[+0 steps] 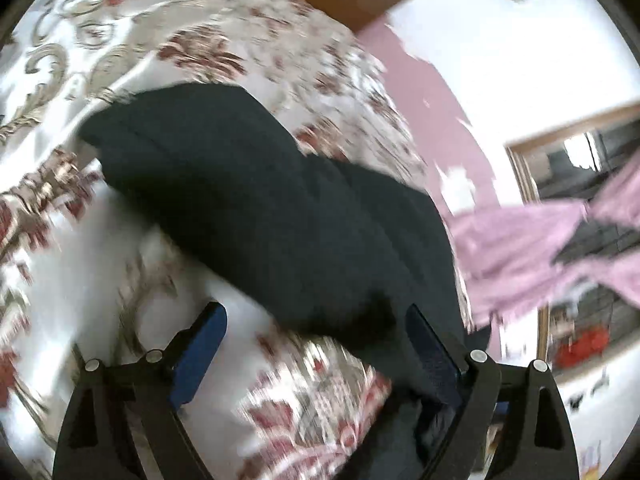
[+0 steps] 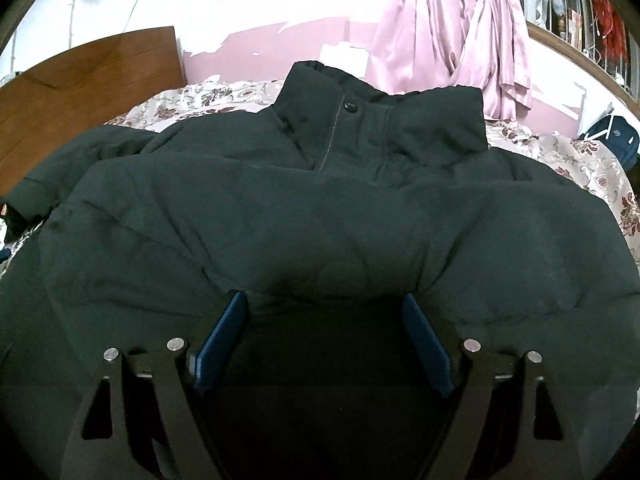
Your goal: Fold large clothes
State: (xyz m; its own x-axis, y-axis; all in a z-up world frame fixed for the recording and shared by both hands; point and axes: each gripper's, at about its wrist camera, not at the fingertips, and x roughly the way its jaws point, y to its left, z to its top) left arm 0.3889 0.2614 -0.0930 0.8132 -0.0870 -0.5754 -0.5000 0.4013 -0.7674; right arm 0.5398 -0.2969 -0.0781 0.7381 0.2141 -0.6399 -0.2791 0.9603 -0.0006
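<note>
A large black padded jacket (image 2: pixel 320 216) lies spread on a bed with a floral cover (image 2: pixel 592 164), its collar (image 2: pixel 384 120) standing up at the far side. My right gripper (image 2: pixel 326 308) is open, its blue pads (image 2: pixel 224 340) wide apart just above the jacket's near body. In the blurred left wrist view a sleeve or side part of the jacket (image 1: pixel 256 208) runs diagonally over the floral cover (image 1: pixel 120 60). My left gripper (image 1: pixel 316 320) is open, with the black fabric lying against its right pad (image 1: pixel 432 356).
A wooden headboard (image 2: pixel 80 92) stands at the left behind the bed. Pink curtains (image 2: pixel 448 32) hang by a barred window at the back right. A dark bag (image 2: pixel 616 140) sits at the bed's far right edge. A pink and white wall runs behind.
</note>
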